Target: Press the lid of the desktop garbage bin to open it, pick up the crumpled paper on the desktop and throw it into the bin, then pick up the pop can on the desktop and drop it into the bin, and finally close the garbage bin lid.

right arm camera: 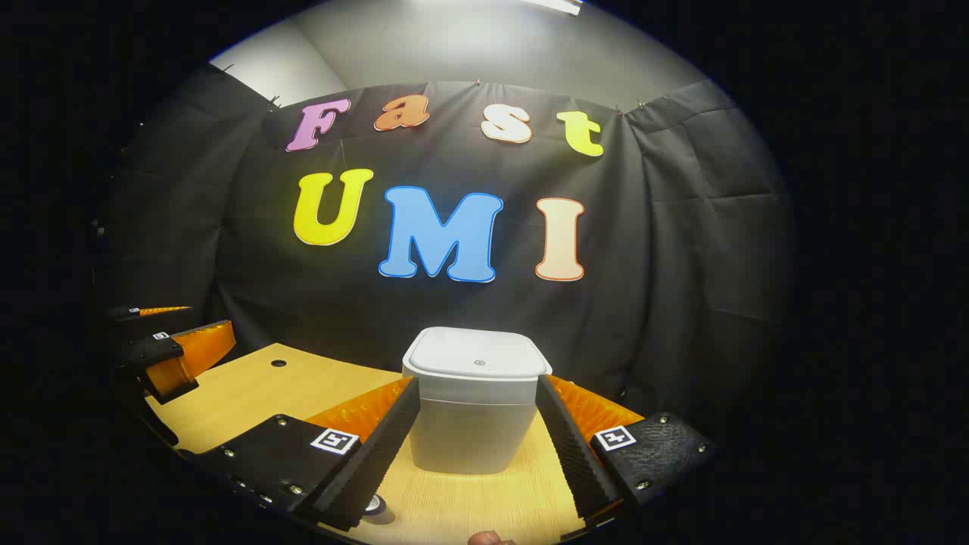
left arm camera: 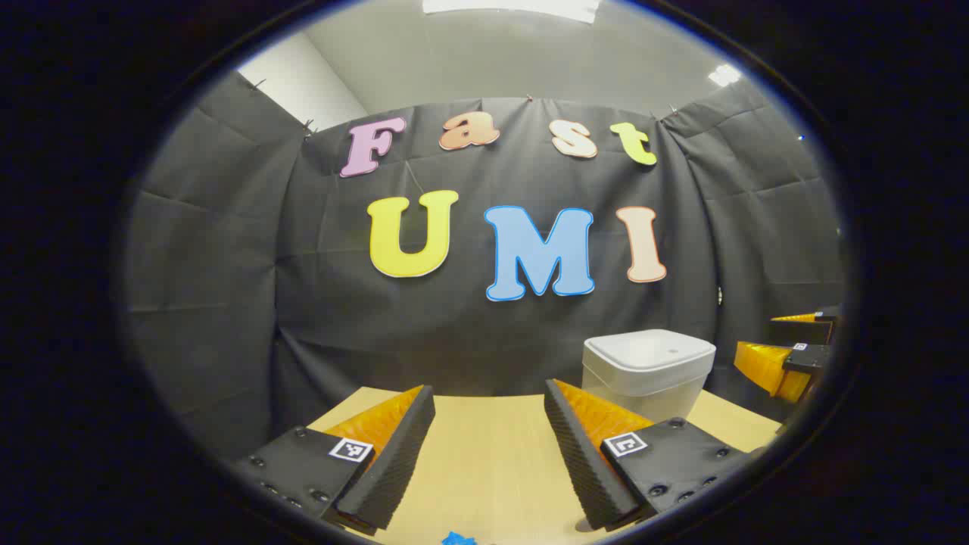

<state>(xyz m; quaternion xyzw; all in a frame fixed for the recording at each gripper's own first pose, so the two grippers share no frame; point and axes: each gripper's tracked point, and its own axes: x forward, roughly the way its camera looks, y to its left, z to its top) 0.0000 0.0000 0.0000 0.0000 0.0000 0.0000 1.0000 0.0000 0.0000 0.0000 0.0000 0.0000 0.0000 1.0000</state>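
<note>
The white desktop bin [right arm camera: 469, 431] stands on the wooden table with its lid [right arm camera: 477, 356] down. It sits straight ahead of my right gripper [right arm camera: 477, 382], which is open, its fingertips framing the bin's sides from in front. In the left gripper view the bin [left arm camera: 643, 375] is to the right, beyond my open left gripper [left arm camera: 488, 390], which has bare table between its fingers. A bit of something blue [left arm camera: 458, 539] peeks in at the bottom edge, too little to identify. A round silvery thing [right arm camera: 376, 509], maybe the pop can's top, lies half under one finger.
The light wooden table [left arm camera: 484, 454] ends at the black cloth wall close behind the bin. It has a small dark hole [right arm camera: 278, 363] at the far left. The other gripper shows at each view's edge: the right one [left arm camera: 787, 356], the left one [right arm camera: 174, 352].
</note>
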